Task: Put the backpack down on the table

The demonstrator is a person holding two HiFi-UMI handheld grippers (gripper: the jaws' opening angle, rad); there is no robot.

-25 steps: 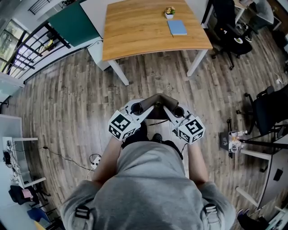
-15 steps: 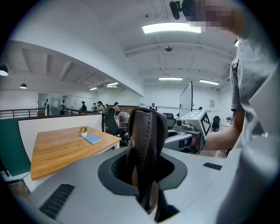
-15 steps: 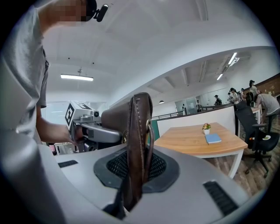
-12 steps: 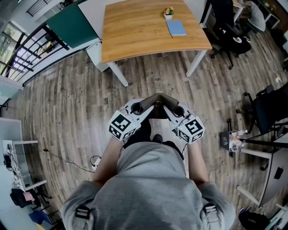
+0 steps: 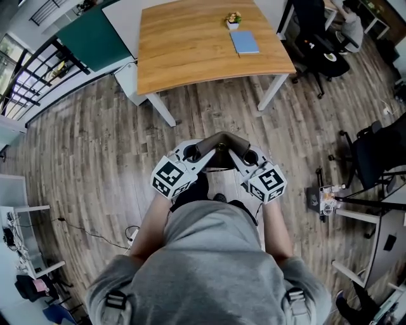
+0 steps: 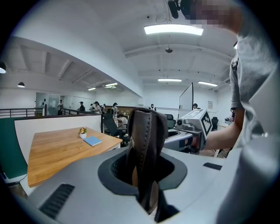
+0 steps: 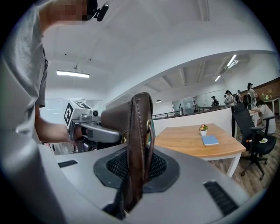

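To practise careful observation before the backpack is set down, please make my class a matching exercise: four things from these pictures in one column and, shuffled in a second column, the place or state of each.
Things
1. backpack strap
2. blue book
3. potted plant
4. black office chair

Places or states
A. stands on the floor, off to the person's right
B. clamped in the left gripper and the right gripper
C. lies flat on the wooden table
D. stands upright on the table, beside the book

Pairs: 1-B, 2-C, 3-D, 4-A
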